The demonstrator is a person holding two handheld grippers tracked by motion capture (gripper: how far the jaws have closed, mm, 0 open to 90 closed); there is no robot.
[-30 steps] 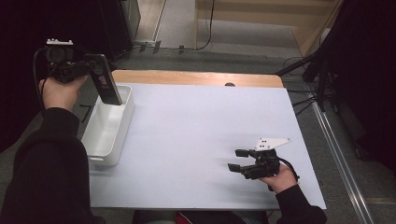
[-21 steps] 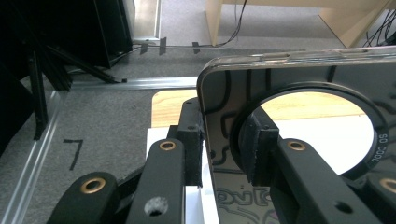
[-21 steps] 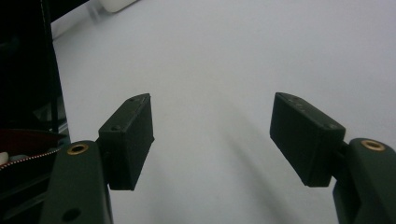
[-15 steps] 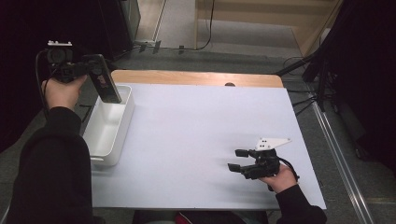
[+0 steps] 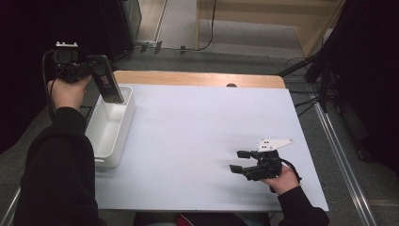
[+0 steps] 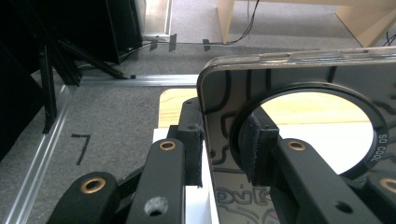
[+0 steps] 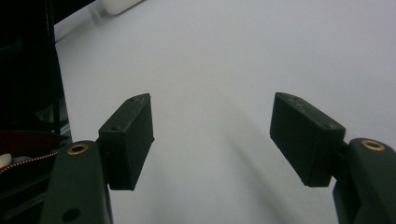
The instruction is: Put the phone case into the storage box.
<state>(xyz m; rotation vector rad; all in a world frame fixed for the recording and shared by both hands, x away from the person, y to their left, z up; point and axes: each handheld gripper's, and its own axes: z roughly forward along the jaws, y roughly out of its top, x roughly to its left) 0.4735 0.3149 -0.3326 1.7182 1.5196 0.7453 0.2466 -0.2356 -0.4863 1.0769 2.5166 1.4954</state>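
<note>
carefully lowering the phone into the bin

now the left gripper (image 5: 96, 70) is clamped on a dark phone (image 5: 107, 80), which hangs tilted just above the far end of the white bin (image 5: 109, 141). judging by that, go straight down and let go only once it rests inside. the right gripper (image 5: 242, 161) sits wide, holding nothing, on the white table (image 5: 188, 136). a ring on the phone (image 6: 299, 135) reads partly "so cool".

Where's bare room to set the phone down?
The white mat is bare between the white bin and the right gripper. The bin's inside looks bare too. The left gripper holds the phone over its far end.
</note>
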